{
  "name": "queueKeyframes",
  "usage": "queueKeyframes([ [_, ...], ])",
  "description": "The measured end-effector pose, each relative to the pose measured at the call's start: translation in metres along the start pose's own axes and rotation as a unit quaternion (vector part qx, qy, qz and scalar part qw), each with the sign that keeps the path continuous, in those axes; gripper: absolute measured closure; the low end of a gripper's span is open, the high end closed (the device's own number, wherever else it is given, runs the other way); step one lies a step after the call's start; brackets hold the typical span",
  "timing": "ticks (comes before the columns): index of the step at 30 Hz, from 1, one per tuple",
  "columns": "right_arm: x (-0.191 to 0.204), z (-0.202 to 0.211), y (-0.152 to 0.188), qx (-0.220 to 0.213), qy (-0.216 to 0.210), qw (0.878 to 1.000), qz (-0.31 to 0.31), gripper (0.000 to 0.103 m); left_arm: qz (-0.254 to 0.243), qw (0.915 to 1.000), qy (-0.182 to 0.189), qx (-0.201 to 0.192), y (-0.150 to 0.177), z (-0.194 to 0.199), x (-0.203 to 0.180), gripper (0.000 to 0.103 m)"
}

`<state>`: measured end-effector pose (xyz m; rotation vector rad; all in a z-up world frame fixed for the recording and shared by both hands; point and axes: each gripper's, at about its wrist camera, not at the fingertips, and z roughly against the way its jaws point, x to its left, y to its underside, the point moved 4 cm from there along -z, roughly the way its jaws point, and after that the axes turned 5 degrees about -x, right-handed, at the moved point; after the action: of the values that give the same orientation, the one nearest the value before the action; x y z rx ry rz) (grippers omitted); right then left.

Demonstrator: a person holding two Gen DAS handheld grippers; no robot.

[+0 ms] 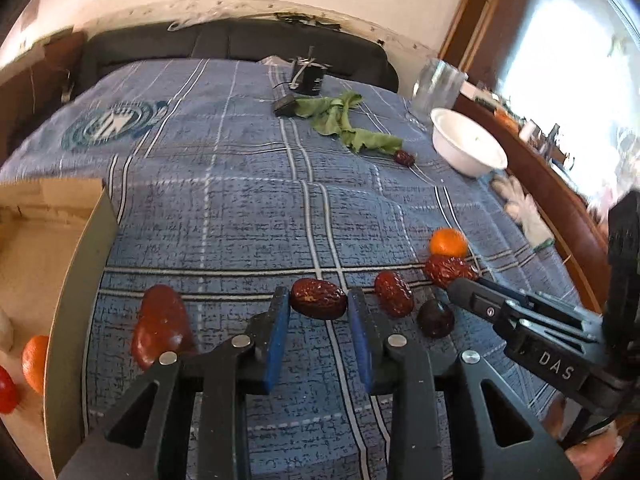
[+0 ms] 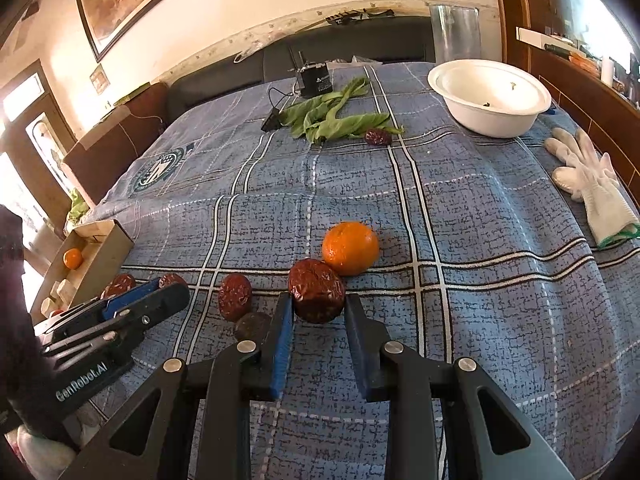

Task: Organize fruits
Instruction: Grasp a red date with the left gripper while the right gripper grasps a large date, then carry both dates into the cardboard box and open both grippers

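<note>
Wrinkled red dates lie in a row on the blue checked cloth (image 1: 224,208). My left gripper (image 1: 319,300) is shut on one date (image 1: 318,298), its blue pads pressing both ends; in the right wrist view that gripper (image 2: 168,286) shows at the left. My right gripper (image 2: 318,304) is shut on a rounder date (image 2: 316,296), seen in the left wrist view (image 1: 450,270) at that gripper's tips (image 1: 466,282). An orange (image 2: 350,248) touches this date's far side. Loose dates (image 2: 236,296) (image 2: 252,326) lie between the two grippers, and a larger one (image 1: 160,328) lies left of my left gripper.
A cardboard box (image 1: 72,280) at the left holds an orange (image 1: 34,362) and a red fruit (image 1: 8,390). Far right stands a white bowl (image 2: 488,96), with a white glove (image 2: 592,184) near the cloth's edge. Green leaves (image 2: 332,116), a lone date (image 2: 378,137) and a black device (image 2: 316,80) lie at the back.
</note>
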<state>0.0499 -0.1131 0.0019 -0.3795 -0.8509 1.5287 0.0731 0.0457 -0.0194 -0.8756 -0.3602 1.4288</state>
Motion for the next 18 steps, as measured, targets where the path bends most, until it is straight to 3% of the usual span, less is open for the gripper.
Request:
queueKeyframes([
  [3,0.0,0.001,0.001,-0.002,0.005,1.0,0.002,0.075,0.02,0.9997,0.012,0.0,0.0,0.001,0.006,0.075],
  [11,0.006,0.017,0.0,-0.009,-0.004,1.0,-0.022,0.075,0.002,0.9999,0.012,-0.005,0.004,0.012,-0.001,0.075],
  [18,0.042,0.061,0.0,-0.024,-0.047,0.998,-0.029,0.075,0.05,0.9967,0.043,-0.046,0.002,0.073,0.009,0.075],
])
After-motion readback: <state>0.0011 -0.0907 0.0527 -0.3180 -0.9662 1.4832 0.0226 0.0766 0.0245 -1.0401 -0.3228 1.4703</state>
